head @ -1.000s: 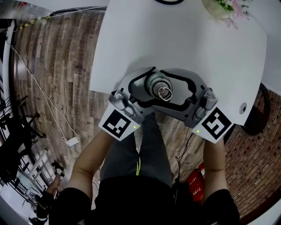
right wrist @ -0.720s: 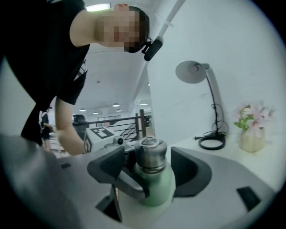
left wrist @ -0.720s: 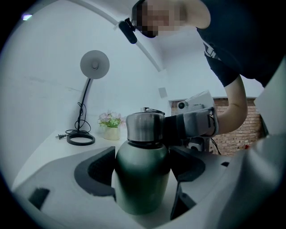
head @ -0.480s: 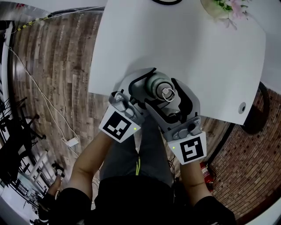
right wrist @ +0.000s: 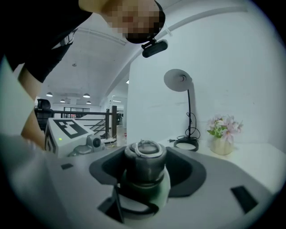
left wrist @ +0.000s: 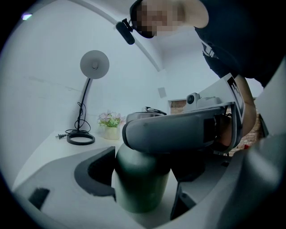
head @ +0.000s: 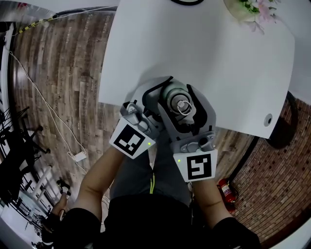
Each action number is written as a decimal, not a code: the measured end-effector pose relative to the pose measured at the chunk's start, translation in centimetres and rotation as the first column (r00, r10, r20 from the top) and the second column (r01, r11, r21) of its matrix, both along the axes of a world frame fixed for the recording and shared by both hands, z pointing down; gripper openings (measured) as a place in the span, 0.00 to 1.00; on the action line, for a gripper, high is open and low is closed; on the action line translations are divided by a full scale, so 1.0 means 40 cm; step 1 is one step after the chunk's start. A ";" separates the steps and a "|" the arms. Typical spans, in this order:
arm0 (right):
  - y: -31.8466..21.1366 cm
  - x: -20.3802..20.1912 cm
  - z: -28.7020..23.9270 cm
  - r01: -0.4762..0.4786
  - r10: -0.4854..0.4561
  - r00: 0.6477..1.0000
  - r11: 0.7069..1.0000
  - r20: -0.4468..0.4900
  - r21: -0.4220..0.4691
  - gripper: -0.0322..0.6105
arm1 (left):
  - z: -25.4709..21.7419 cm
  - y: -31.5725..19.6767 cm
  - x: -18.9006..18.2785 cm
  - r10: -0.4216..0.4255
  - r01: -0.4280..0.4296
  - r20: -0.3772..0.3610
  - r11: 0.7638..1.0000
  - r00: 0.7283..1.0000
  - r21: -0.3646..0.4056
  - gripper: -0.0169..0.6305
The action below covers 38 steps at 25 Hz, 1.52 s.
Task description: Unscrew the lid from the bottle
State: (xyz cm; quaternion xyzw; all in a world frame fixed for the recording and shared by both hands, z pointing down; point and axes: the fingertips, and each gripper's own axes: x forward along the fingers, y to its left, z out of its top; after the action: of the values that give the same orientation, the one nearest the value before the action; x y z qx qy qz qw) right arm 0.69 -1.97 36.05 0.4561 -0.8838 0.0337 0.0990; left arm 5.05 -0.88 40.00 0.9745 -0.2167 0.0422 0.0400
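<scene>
A dark green bottle (head: 170, 91) stands at the near edge of the white table (head: 218, 58), topped by a grey lid (head: 181, 105) with a wire ring. My left gripper (head: 166, 97) comes in from the lower left and is shut on the bottle's body (left wrist: 140, 183). My right gripper (head: 180, 98) reaches in from below. Its jaws have just been closing, with the lid (right wrist: 144, 162) between them, and both pads sit against the lid's sides. In the left gripper view a grey jaw of the right gripper (left wrist: 178, 132) hides the lid.
A flower pot (head: 252, 10) and a round-based desk lamp (right wrist: 181, 103) stand at the table's far side. Wooden floor (head: 63, 73) lies to the left, with a cable across it. A red extinguisher (head: 226, 192) stands by the person's right leg.
My right gripper has swung from the bottle's right side round to its near side, and its jaws now sit closer around the lid. The left gripper and the bottle have not moved.
</scene>
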 end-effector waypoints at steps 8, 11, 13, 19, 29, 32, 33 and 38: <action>0.007 -0.014 0.006 0.090 -0.090 0.996 0.996 -0.025 0.006 0.47 | 0.001 0.001 -0.002 0.001 -0.001 0.000 1.000 1.000 0.001 0.58; 0.015 -0.018 0.013 0.187 -0.187 0.981 0.982 -0.043 -0.007 0.47 | 0.002 0.000 -0.001 0.001 -0.001 -0.002 1.000 1.000 -0.003 0.58; 0.024 -0.025 0.016 0.309 -0.309 0.949 0.951 -0.063 -0.012 0.47 | 0.003 -0.001 0.000 0.002 -0.002 -0.001 1.000 1.000 -0.004 0.58; 0.056 -0.041 0.013 0.717 -0.722 0.688 0.692 -0.077 -0.082 0.47 | 0.001 -0.002 -0.002 0.004 -0.004 0.002 1.000 1.000 -0.002 0.58; 0.054 -0.041 0.011 0.713 -0.716 0.695 0.698 -0.062 -0.064 0.47 | 0.003 -0.003 0.001 0.003 -0.003 0.002 1.000 1.000 -0.003 0.58; 0.051 -0.037 0.008 0.703 -0.705 0.707 0.709 -0.056 -0.058 0.47 | 0.005 -0.003 0.001 0.003 -0.003 0.006 1.000 1.000 -0.004 0.58; 0.049 -0.035 0.007 0.697 -0.699 0.713 0.715 -0.052 -0.057 0.47 | 0.006 -0.004 0.002 0.002 -0.002 0.008 1.000 1.000 -0.007 0.58; 0.045 -0.025 0.000 0.678 -0.680 0.732 0.733 -0.043 -0.053 0.47 | 0.010 -0.007 0.009 0.005 -0.005 0.013 1.000 1.000 -0.009 0.58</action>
State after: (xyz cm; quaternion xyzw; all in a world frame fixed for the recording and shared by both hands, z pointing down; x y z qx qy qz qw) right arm -0.31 -0.18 36.05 0.1010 -0.9852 -0.0031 0.1384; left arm 5.41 -1.17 40.39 0.9745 -0.2145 0.0497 0.0427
